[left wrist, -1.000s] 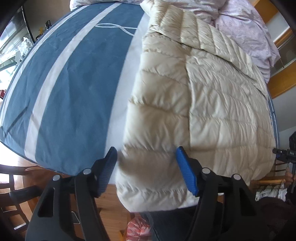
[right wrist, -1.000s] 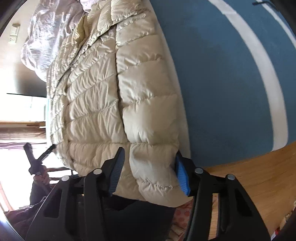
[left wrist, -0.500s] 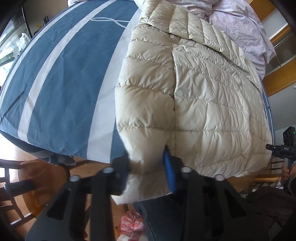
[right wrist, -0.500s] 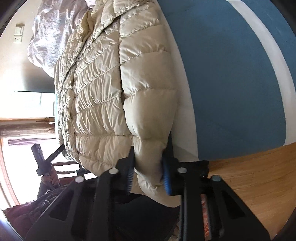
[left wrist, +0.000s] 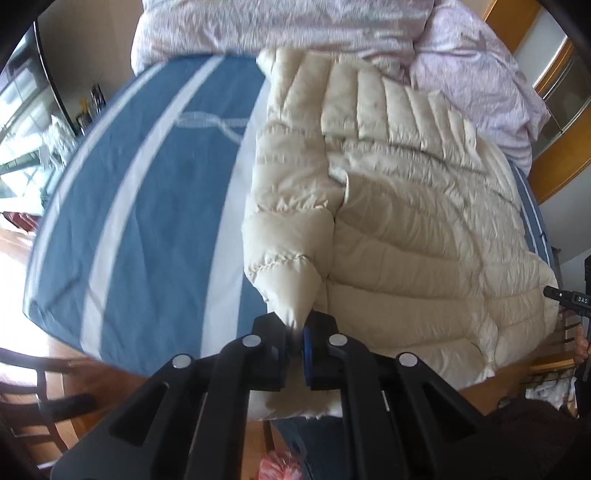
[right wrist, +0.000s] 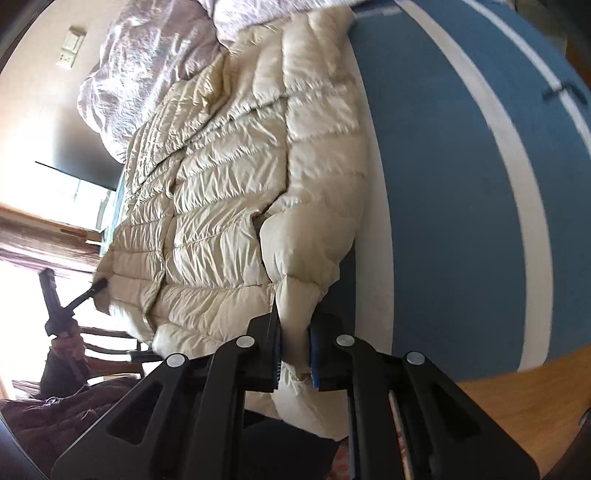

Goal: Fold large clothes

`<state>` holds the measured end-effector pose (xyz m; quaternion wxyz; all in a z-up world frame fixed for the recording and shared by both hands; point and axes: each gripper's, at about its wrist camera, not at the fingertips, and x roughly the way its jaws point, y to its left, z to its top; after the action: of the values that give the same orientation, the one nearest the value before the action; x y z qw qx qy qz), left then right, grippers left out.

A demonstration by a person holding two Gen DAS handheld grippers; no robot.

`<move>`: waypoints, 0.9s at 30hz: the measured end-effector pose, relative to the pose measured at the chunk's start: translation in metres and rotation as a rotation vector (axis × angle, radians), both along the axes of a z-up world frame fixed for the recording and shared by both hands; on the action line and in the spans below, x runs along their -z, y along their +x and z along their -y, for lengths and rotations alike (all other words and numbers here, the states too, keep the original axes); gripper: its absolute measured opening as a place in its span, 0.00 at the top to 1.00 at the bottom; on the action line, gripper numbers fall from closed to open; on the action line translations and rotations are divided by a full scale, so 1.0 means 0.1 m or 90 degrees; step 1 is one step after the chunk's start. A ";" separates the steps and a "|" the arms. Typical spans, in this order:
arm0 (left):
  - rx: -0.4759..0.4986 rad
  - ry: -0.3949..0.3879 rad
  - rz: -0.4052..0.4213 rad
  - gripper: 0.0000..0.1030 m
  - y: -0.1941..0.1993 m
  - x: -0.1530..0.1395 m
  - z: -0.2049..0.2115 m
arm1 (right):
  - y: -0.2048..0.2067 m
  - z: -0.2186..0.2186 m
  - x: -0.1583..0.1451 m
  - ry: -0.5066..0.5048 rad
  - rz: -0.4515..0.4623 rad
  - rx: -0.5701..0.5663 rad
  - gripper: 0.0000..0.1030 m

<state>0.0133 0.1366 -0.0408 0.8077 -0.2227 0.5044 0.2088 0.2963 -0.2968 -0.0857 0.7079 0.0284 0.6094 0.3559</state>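
Observation:
A cream quilted down jacket (left wrist: 406,229) lies spread on a blue bed cover with white stripes (left wrist: 147,206). My left gripper (left wrist: 294,345) is shut on the jacket's near edge and holds it lifted off the bed. In the right wrist view the same jacket (right wrist: 221,206) lies across the bed cover (right wrist: 461,184). My right gripper (right wrist: 293,354) is shut on a puffy fold of the jacket's near edge, also raised. Below both grippers more of the jacket hangs over the bed's edge.
A crumpled pale lilac duvet (left wrist: 295,33) is bunched at the head of the bed. Wooden floor (right wrist: 517,406) lies beside the bed. A wooden chair (left wrist: 26,391) stands at the lower left. A person holding a black device (right wrist: 55,306) stands beyond the jacket.
Both grippers closed on the jacket's near edge, having been open around it a second ago. They then lifted the edge and carried it up and over toward the middle of the jacket.

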 end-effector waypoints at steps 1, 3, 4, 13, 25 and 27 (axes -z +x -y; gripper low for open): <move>-0.001 0.007 0.005 0.94 0.03 -0.05 -0.01 | 0.02 -0.04 -0.05 -0.002 0.018 -0.003 0.88; -0.005 0.018 0.016 0.94 0.07 -0.13 -0.03 | 0.05 -0.10 -0.15 -0.001 0.044 -0.006 0.88; -0.005 0.024 0.022 0.94 0.09 -0.19 -0.04 | 0.06 -0.13 -0.21 0.000 0.059 -0.008 0.88; -0.007 0.090 0.069 0.94 0.51 -0.67 -0.27 | 0.45 -0.41 -0.66 0.019 0.136 0.010 0.88; -0.022 0.112 0.087 0.93 1.15 -0.82 -0.64 | 1.02 -0.75 -0.76 0.012 0.147 0.068 0.88; -0.024 0.111 0.085 0.93 1.25 -0.81 -0.71 | 1.13 -0.80 -0.75 0.010 0.143 0.083 0.88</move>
<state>0.1381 0.2077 0.0398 0.8520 -0.1743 0.4249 0.2515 0.4095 -0.2166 -0.0110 0.7930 0.0337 0.5205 0.3148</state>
